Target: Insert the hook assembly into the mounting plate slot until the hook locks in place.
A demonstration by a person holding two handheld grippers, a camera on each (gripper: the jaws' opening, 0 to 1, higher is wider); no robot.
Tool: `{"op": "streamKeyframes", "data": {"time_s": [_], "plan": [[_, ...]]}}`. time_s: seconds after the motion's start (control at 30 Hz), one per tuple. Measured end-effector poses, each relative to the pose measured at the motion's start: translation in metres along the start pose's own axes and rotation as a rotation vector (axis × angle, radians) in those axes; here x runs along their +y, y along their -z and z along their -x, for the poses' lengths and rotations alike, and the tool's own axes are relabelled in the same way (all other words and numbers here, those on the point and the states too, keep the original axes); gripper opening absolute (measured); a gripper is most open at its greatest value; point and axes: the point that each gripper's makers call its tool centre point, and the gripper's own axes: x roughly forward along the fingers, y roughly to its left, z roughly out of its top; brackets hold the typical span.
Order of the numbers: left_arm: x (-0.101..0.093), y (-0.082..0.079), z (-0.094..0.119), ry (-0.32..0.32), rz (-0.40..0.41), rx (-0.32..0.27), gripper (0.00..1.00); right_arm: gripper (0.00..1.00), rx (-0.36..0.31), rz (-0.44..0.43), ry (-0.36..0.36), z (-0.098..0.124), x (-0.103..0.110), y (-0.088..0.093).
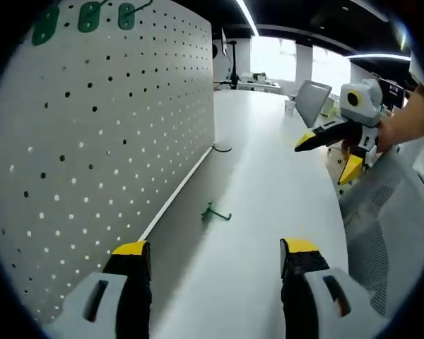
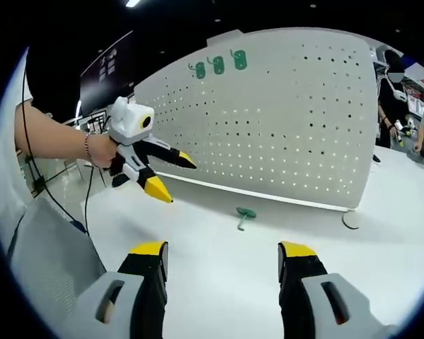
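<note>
Light, stiff green hook (image 1: 215, 212) is left ungrasped mid-frame on table (image 1: 268, 176), best pinched at its base plate; both tools released.

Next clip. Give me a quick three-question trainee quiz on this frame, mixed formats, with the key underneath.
1. True or false: the loose green hook lies on the white table, held by neither set of tongs.
2. Multiple choice: how many green hooks already hang near the top of the pegboard? A) one B) three C) five
3. Fill in: the left tongs and right tongs both stand ____.

Key: 1 true; 2 B, the hung hooks form a row of three; 3 open, both with nothing between the jaws.
</note>
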Motion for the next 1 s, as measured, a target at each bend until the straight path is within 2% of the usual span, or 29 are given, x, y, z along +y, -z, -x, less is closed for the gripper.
{"op": "streamKeyframes", "data": {"time_s": [0.73, 1.0], "plan": [[-0.004, -0.010, -0.037, 0.124, -0.192, 0.129, 0.76, 0.60, 0.009, -0.011, 0.005, 0.000, -0.002, 0.003], [-0.003, -0.011, -0.048, 0.165, -0.237, 0.165, 0.75, 0.60, 0.012, -0.015, 0.004, 0.000, -0.003, 0.003]]}}
